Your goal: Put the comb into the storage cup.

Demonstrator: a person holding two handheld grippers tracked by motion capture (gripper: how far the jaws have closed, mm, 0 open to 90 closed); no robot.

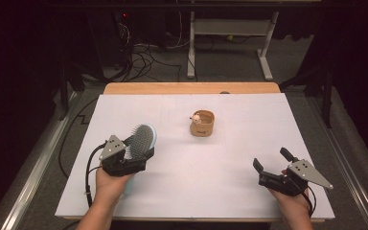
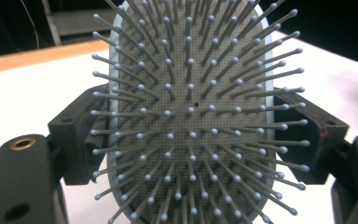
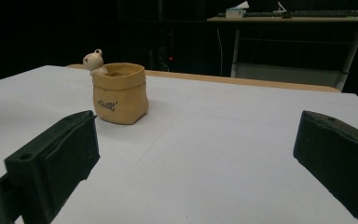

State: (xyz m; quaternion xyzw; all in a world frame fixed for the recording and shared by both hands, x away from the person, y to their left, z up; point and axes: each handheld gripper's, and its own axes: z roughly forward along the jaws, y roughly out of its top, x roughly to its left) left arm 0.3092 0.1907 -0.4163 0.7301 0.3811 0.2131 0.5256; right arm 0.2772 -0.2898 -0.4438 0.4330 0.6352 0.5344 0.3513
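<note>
The left gripper [image 1: 133,154] clamps the brush [image 2: 191,121] by its head edges; light, rigid, bristles springy. The right gripper [image 1: 273,166] gapes wide, empty.

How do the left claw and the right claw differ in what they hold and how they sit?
The left claw is shut on the hairbrush, raised off the table; the right claw is open and empty, low over the table. The left points up-right, the right toward the pouch-shaped cup. Both are hand-held.
</note>
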